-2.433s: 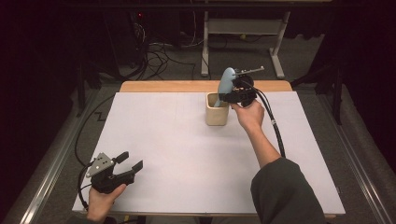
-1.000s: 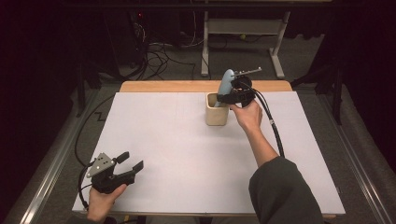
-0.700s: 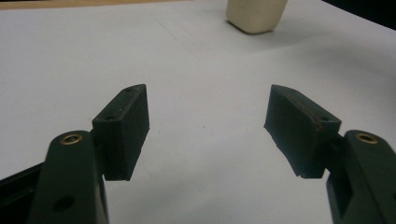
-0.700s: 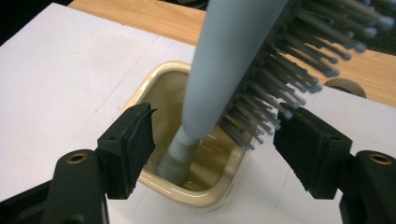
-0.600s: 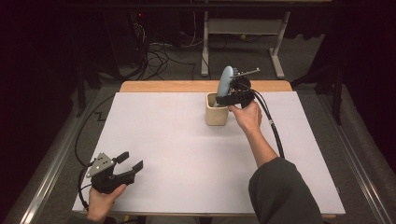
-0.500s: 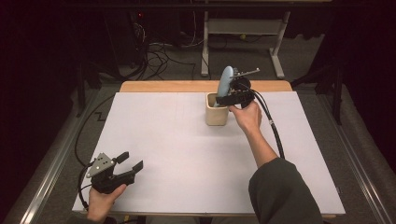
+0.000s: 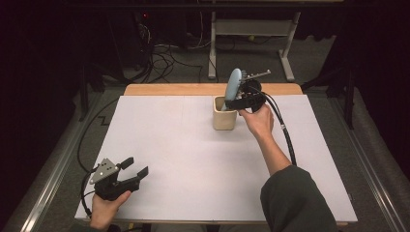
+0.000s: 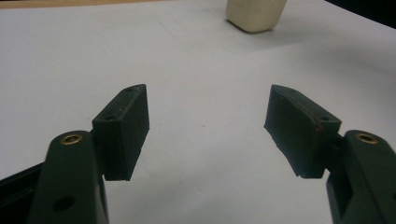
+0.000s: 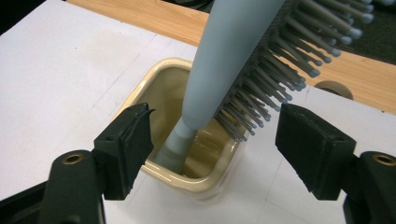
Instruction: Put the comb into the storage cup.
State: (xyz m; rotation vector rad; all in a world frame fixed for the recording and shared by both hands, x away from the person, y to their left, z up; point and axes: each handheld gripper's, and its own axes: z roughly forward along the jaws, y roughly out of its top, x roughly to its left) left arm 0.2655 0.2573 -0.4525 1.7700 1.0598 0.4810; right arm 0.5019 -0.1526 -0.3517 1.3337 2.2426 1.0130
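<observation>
A lab: dark curtains [image 7: 43,48], floor cables [image 7: 164,53], white-covered table [image 7: 193,159].

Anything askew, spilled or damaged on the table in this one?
Nothing spilled or damaged. The blue hairbrush stands handle-down in the beige cup and leans against its rim rather than upright, bristle head sticking out above. The right gripper, whose jaws have just been opening, sits either side of it without pressing. The left gripper rests open.
</observation>
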